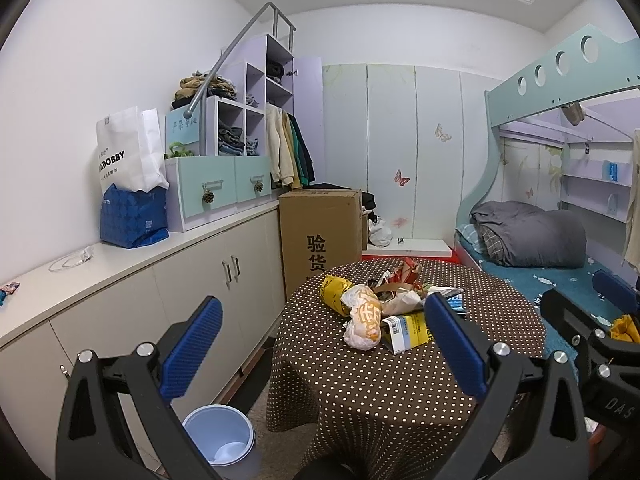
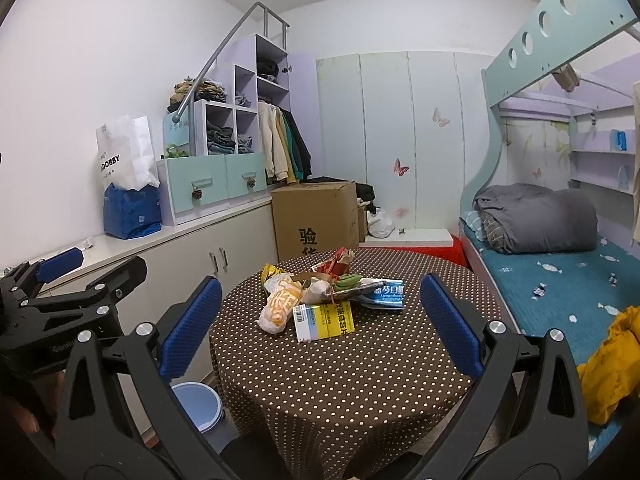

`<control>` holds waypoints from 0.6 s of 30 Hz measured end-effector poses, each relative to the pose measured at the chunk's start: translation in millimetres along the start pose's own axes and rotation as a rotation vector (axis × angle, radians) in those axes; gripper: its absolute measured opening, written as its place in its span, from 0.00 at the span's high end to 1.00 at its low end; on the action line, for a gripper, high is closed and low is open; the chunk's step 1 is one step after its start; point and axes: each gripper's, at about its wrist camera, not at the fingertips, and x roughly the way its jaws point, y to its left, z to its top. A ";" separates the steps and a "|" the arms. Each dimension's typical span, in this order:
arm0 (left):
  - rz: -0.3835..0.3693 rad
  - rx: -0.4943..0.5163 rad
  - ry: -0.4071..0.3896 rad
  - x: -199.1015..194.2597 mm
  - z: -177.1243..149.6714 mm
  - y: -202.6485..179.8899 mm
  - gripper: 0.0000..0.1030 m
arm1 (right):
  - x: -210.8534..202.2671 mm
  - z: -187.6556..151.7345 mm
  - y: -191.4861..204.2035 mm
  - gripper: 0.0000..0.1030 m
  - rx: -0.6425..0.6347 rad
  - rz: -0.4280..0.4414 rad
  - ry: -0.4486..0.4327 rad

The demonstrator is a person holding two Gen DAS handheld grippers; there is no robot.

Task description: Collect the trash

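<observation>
Held both tongs raised and level short of the round dotted surface [image 2: 340, 380], likely to survey the trash [image 2: 320, 300] before choosing a first piece; left tongs [image 1: 324, 348] spread wide, nothing between the blue pads; right tongs [image 2: 320, 328] likewise wide open and empty. Heaped the trash near the middle of the surface, probably so it could be cleared from one spot: a crumpled bag [image 2: 280, 306] at the left of the heap, a yellow box [image 2: 324, 322] at the near edge, a blue box [image 2: 386, 294] to the right, red and green wrappers behind. Stood a pale blue bin [image 1: 220, 436] on the floor at the left of the surface, below its cloth edge, within reach of the left side, seemingly as the drop point; lined white inside, contents not clear.

Lay ahead of both tongs and well apart from either, no pad touching anything; seen through the right tongs' gap, yellow box nearest and roughly central; seen from the left, heap shifted toward the right pad, which overlapped the box's far end in view only. Judged collecting as not yet begun.
</observation>
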 end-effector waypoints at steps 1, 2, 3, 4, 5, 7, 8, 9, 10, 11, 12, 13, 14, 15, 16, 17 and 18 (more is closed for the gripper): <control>0.003 -0.001 0.001 0.9 -0.5 0.2 0.04 | 0.8 -0.4 -0.5 0.06 0.001 0.002 0.000; 0.005 -0.001 0.004 1.7 -0.7 0.0 0.04 | 1.5 -0.9 -1.1 0.06 0.000 0.000 0.001; 0.009 -0.002 0.012 4.4 -1.1 0.3 0.04 | 3.2 -1.7 -2.0 0.06 0.001 0.000 0.005; 0.010 -0.001 0.016 5.8 -1.7 0.0 0.04 | 5.7 -2.5 -2.8 0.06 0.003 0.003 0.013; 0.011 -0.001 0.020 7.4 -1.8 0.0 0.04 | 8.6 -3.0 -3.2 0.06 0.007 0.008 0.021; 0.013 -0.004 0.029 11.9 -2.9 0.7 0.04 | 14.7 -4.5 -5.7 0.06 0.017 0.010 0.036; 0.014 -0.004 0.035 14.6 -3.3 0.8 0.04 | 17.5 -5.5 -6.7 0.06 0.019 0.012 0.042; 0.015 -0.003 0.044 18.4 -4.2 0.7 0.04 | 22.1 -6.1 -8.2 0.06 0.023 0.016 0.054; 0.017 -0.002 0.056 23.3 -5.1 0.7 0.04 | 27.0 -6.9 -10.0 0.06 0.028 0.020 0.065; 0.019 -0.001 0.064 27.6 -6.3 0.5 0.04 | 30.1 -9.1 -11.4 0.06 0.031 0.023 0.072; 0.022 -0.001 0.079 33.8 -8.0 0.6 0.04 | 34.2 -10.8 -12.8 0.06 0.034 0.023 0.081; 0.025 -0.001 0.090 38.8 -10.0 1.0 0.04 | 40.4 -12.9 -15.0 0.06 0.036 0.021 0.094; 0.027 -0.003 0.098 43.4 -11.7 1.4 0.04 | 45.3 -14.8 -16.3 0.06 0.036 0.019 0.103; 0.028 -0.005 0.110 50.0 -13.6 2.1 0.04 | 49.2 -16.6 -17.3 0.06 0.036 0.018 0.112; 0.030 -0.005 0.121 55.2 -15.5 2.2 0.04 | 54.6 -18.7 -19.3 0.06 0.037 0.017 0.123; 0.030 -0.006 0.133 60.6 -17.5 2.4 0.04 | 61.0 -20.9 -21.5 0.06 0.039 0.016 0.137; 0.032 -0.010 0.148 68.8 -20.3 3.2 0.04 | 66.7 -23.2 -23.5 0.06 0.042 0.012 0.147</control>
